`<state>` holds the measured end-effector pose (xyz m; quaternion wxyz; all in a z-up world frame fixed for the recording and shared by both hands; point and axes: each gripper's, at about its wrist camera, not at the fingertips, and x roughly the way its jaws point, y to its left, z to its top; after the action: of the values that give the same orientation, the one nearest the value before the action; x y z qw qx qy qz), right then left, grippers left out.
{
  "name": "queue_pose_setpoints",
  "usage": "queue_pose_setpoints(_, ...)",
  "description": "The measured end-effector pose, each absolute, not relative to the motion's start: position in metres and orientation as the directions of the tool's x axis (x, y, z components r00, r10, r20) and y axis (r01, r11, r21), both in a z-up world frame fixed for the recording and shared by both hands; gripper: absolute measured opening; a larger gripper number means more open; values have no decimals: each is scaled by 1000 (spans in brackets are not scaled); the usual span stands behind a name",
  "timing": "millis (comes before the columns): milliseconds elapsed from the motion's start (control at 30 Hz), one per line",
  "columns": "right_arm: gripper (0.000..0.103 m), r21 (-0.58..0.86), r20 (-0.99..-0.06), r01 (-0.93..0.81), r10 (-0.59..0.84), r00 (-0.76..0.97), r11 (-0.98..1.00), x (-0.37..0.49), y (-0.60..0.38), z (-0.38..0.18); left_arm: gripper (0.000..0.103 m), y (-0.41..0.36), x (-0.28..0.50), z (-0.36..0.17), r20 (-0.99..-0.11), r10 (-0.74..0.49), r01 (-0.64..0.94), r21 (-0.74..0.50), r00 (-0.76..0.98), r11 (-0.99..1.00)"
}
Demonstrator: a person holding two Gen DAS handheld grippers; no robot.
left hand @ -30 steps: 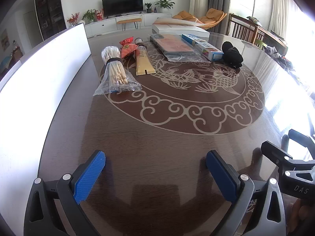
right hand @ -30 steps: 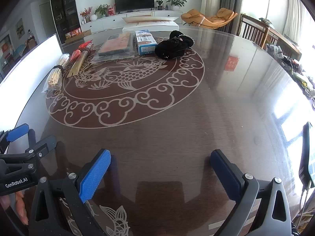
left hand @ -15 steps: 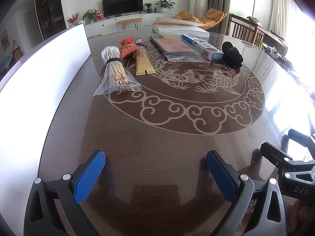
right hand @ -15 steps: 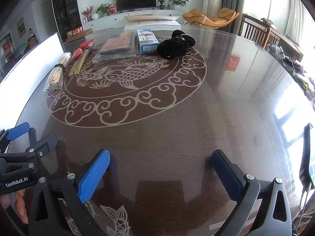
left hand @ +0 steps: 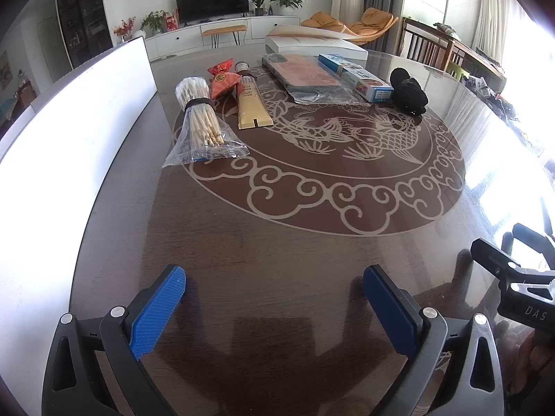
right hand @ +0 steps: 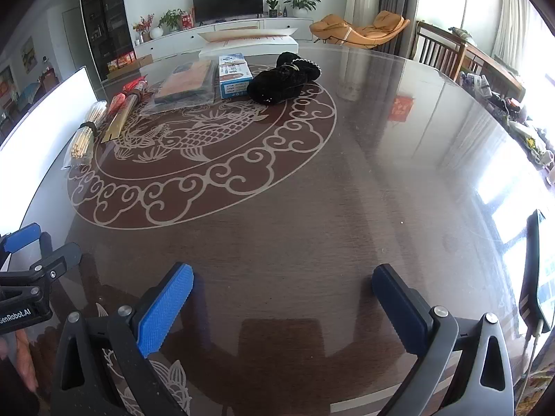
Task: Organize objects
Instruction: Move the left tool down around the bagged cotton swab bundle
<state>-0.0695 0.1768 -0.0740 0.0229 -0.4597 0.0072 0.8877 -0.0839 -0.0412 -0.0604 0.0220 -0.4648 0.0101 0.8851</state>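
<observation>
Both tongs, left [left hand: 274, 294] and right [right hand: 282, 293], wide and empty above counter [right hand: 312, 225] near edge; sticks [left hand: 203, 123], tube [left hand: 252, 105], box [right hand: 234, 78] lying by far edge.

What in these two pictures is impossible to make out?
- Blue box: print too small to read in either view.
- White box: contents hidden; the top cover sits over it.
- Red pouch, right wrist view: mostly hidden behind the tube.
- Right gripper, left wrist view: cut off by the edge.
</observation>
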Motion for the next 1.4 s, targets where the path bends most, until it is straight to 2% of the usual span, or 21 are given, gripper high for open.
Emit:
queue_pose_setpoints(133, 103, -8, -815, -48, 34, -578, -999, -70, 177, -74, 101, -57, -110, -15, -736, -5, 9, -2, -677, -1000)
queue_pose_setpoints(300, 103, -8, -815, -48, 34, -578, -999, -70, 177, -74, 101, -78, -194, -22, -787, -124, 132, 55, -604, -990)
queue_pose_setpoints(467, 103, -7, -815, -47, 33, -578, -999, -70, 176, -74, 100, -92, -240, -55, -838, -126, 174, 38, -531, -984)
queue_pose_setpoints(500, 103, -7, -815, -47, 33, -578, -999, -70, 176, -74, 93, -94, -244, -59, -841, -110, 177, 17, -530, -984)
queue_pose_setpoints(567, 103, -7, -815, -47, 33, -578, -999, -70, 176, -74, 71, -99, -244, -61, -832, -60, 174, -44, -552, -984)
queue_pose_setpoints(600, 103, -7, -815, -47, 33, -578, -999, -70, 177, -74, 37, -100, -243, -62, -833, -66, 178, -40, -550, -983)
queue_pose_setpoints(633, 103, -7, -815, -47, 34, -578, -999, -70, 176, -74, 30, -98, -240, -62, -827, -86, 173, -14, -556, -985)
queue_pose_setpoints(967, 103, -7, -815, -47, 33, -578, -999, -69, 177, -74, 29, -49, -122, -62, -818, 20, 3, -27, -575, -1000)
queue_pose_setpoints(1067, 103, -7, -815, -47, 33, -578, -999, -69, 177, -74, 31, -43, -96, -60, -820, 40, -30, -28, -571, -999)
queue_pose_setpoints(1100, 103, -7, -815, -47, 33, -579, -999, -69, 177, -74, 41, -40, -94, -59, -820, 36, -37, -19, -571, -999)
queue_pose_setpoints(1133, 103, -7, -815, -47, 33, -579, -999, -70, 177, -74, 61, -39, -94, -61, -822, 30, -47, -4, -569, -999)
queue_pose_setpoints(1200, 103, -7, -815, -47, 33, -578, -999, -69, 177, -74, 83, -39, -98, -64, -826, -2, -41, 30, -564, -999)
queue_pose_setpoints(1267, 103, -7, -815, -46, 32, -579, -999, -69, 177, -74, 86, -46, -101, -67, -824, 0, -27, 19, -567, -999)
queue_pose_setpoints(1333, 103, -7, -815, -47, 33, -579, -999, -70, 177, -74, 100, -52, -101, -71, -823, -4, -9, 12, -568, -1000)
queue_pose_setpoints(1400, 103, -7, -815, -47, 33, -579, -999, -69, 177, -74, 103, -56, -102, -74, -819, -8, 12, 2, -573, -1000)
